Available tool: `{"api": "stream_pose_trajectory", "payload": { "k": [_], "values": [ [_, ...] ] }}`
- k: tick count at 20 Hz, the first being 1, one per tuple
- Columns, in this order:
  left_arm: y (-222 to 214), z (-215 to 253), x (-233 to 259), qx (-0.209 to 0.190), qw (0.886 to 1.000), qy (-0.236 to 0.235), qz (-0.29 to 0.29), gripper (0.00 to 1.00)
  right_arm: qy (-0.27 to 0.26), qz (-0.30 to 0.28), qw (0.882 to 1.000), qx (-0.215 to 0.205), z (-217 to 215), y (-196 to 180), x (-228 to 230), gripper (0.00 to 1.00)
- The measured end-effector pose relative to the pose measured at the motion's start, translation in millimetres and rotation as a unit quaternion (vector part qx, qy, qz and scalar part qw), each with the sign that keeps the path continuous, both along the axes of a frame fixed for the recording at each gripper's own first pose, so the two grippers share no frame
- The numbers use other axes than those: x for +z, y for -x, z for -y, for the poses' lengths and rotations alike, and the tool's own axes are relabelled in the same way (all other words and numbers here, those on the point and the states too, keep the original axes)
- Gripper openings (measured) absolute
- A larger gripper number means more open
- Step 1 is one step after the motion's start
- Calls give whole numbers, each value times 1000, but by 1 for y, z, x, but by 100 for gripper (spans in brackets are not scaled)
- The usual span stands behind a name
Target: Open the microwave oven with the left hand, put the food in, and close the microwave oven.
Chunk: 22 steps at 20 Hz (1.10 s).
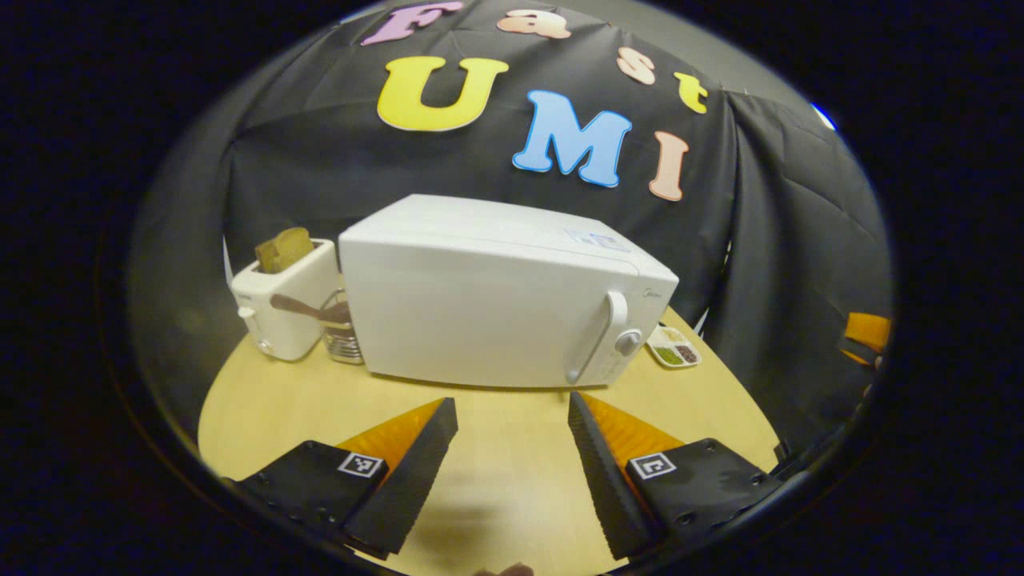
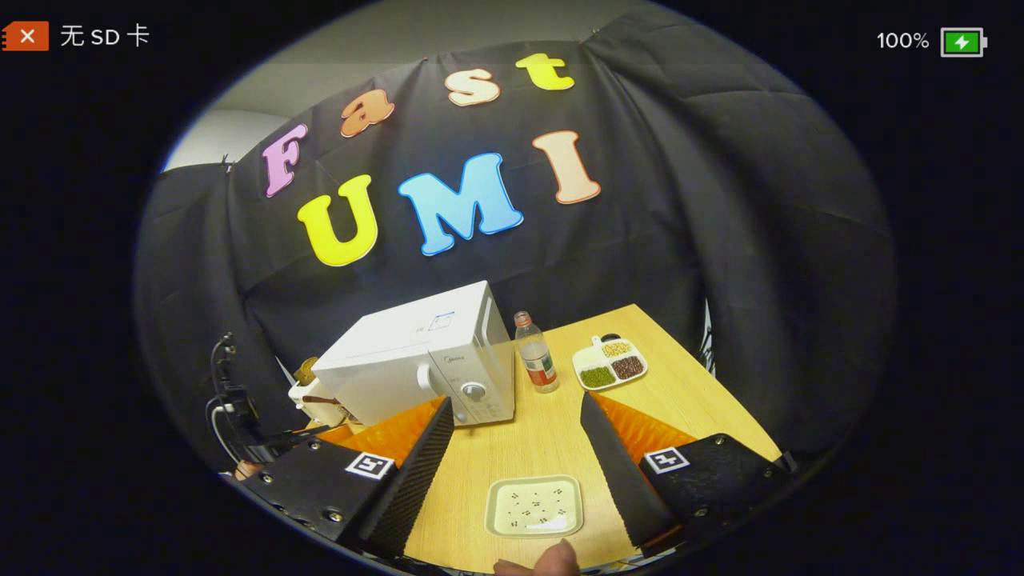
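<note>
The microwave oven (image 1: 496,292) stands closed on the wooden table (image 1: 512,480), and its handle (image 1: 596,336) is the part that decides the coming move. In the left gripper view, the left gripper (image 1: 512,436) hangs above the table with its jaws spread wide and nothing between them. The handle lies at about 1 o'clock from the gap, near but not touching. The long axis of the handle runs up and down, leaning a little, and a round knob (image 1: 628,342) sits just beside it at 3 o'clock. The long axis of the oven runs from 9 to 3 o'clock in this view.

In the right gripper view, the right gripper (image 2: 516,436) is also spread and holds nothing. A small tray of food (image 2: 534,506) lies on the table between its fingers, toward 6 o'clock. The oven there is at 11 o'clock, well apart, with a bottle (image 2: 536,352) and a divided dish (image 2: 610,362) farther back.

I judge the left hand is the nearer one to the handle, so opening belongs to it; the door is not yet opened.
</note>
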State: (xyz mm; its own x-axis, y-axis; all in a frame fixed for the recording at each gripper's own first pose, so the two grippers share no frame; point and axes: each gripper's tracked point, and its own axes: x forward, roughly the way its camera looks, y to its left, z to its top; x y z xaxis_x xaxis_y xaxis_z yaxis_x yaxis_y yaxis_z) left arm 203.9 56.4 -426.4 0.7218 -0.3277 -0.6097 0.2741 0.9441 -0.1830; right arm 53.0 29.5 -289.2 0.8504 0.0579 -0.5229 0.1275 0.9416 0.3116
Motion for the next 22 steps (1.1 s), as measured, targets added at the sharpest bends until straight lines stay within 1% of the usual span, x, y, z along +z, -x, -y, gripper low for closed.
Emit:
{"api": "stream_pose_trajectory", "payload": {
  "k": [1,2,3,4,5,6,7,8,9,10,11,12,13,14,15,16,18,19,20,21,22],
  "values": [
    [5,-6,30,1,1000,-7,26,96,9,13,1000,12,2,-8,10,98],
    [10,-12,62,4,998,-16,55,100,17,29,999,24,2,-16,23,98],
    [12,-15,97,7,996,-24,85,96,24,44,998,39,2,-23,36,98],
    [16,-15,132,12,993,-30,114,95,34,58,996,54,0,-30,48,98],
    [21,-12,168,23,989,-30,142,96,45,72,994,69,1,-36,63,98],
    [27,-8,202,39,985,-24,164,91,58,82,991,83,1,-42,68,98],
    [36,-1,233,53,982,-8,179,91,75,97,988,97,3,-42,84,98],
    [44,12,267,62,978,14,200,95,94,116,983,111,4,-43,101,98],
    [55,22,299,68,974,27,216,93,113,136,976,126,3,-44,119,98],
    [63,24,329,78,969,29,233,90,133,157,969,138,4,-44,135,98],
    [74,25,355,90,964,24,249,92,149,176,962,146,3,-45,151,98],
    [84,27,378,101,958,17,267,95,149,194,957,153,-1,-47,165,97],
    [93,29,400,109,951,8,289,95,132,205,956,163,-9,-44,175,92],
    [104,31,416,114,944,1,309,95,103,210,957,175,-21,-39,182,98],
    [112,33,421,118,941,-8,317,94,75,211,958,178,-28,-34,186,98],
    [123,34,415,118,943,-20,310,90,59,210,961,171,-26,-32,189,98],
    [136,31,404,119,945,-31,303,91,54,218,961,161,-19,-32,198,94],
    [141,28,401,124,945,-28,302,90,61,216,962,155,-15,-35,199,94],
    [147,23,394,128,946,-23,295,90,69,207,963,155,-16,-34,195,94],
    [150,17,393,131,946,-16,297,90,71,208,963,158,-21,-33,194,94],
    [153,4,388,138,946,-15,294,91,74,204,964,156,-22,-34,194,94]
  ]
}}
